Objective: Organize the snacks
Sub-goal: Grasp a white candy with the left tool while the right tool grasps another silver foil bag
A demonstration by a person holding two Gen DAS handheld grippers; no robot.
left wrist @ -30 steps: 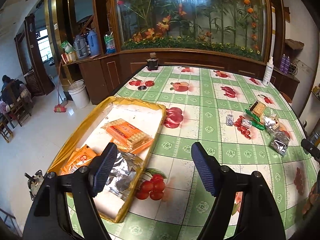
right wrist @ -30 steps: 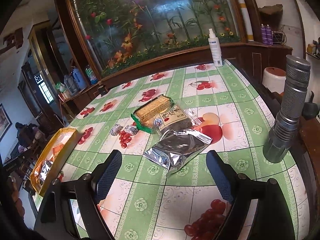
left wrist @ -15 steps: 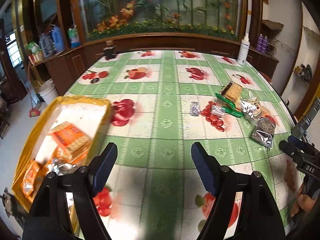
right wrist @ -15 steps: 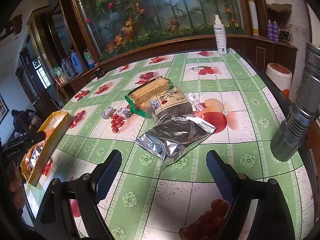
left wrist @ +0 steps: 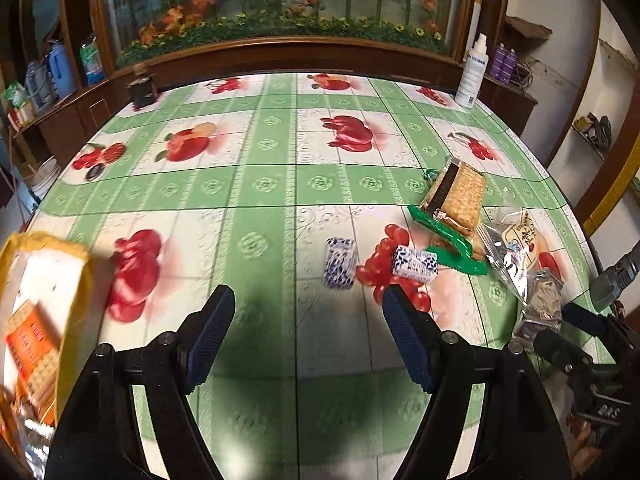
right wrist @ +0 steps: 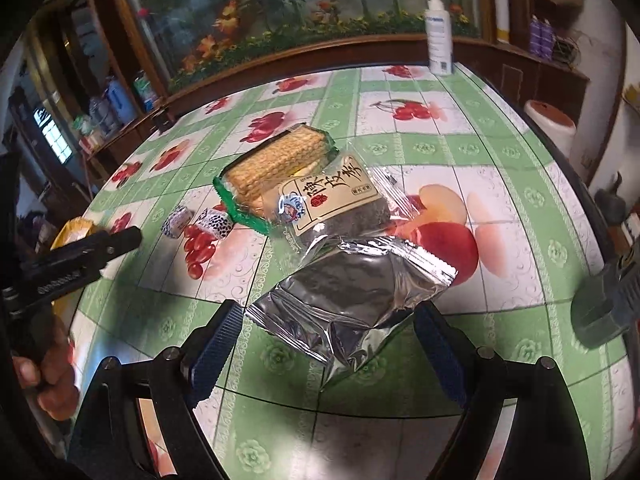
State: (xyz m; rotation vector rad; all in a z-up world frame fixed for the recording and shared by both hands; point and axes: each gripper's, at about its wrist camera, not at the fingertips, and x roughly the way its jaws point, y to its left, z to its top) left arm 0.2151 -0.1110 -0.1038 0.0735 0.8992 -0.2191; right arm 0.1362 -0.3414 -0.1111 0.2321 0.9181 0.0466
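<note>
1. Both tongs gape wide: left gripper [left wrist: 308, 320] over bare tablecloth [left wrist: 260, 184], right gripper [right wrist: 326, 330] straddling the silver packet [right wrist: 352, 296].
2. Crackers [right wrist: 276, 160] and two wrapped candies [left wrist: 340, 262] lie nearby.
3. Beyond, a yellow tray [left wrist: 76, 300] and spray bottle [right wrist: 438, 46].

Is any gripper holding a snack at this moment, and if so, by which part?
Nothing is held. The left gripper is open above bare tablecloth; the right gripper is open around the silver packet, not closed on it.
</note>
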